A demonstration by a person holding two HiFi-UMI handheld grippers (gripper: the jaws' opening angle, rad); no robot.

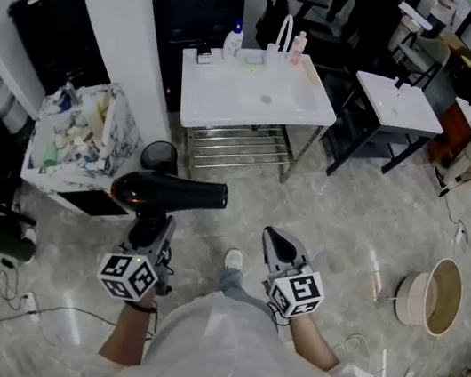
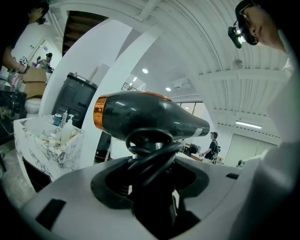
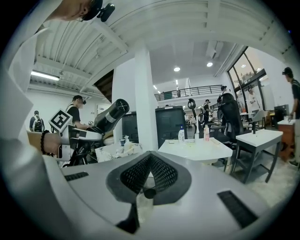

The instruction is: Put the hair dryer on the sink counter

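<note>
The sink counter (image 1: 232, 106) lies well ahead of both your grippers. The hair dryer (image 1: 171, 193) sits above your left gripper (image 1: 154, 221) with its barrel level and its nozzle aimed across toward your right gripper (image 1: 273, 239). Looped cord (image 2: 150, 157) hides most of its handle between the clamped jaws. Your right jaws are pressed together, empty.

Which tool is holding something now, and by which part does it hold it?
The left tool holds the hair dryer by its cord-wrapped handle. The right tool holds nothing.

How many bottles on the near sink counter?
2: a white bottle left of the faucet, a pink bottle right of it; smaller ones may be hidden.
</note>
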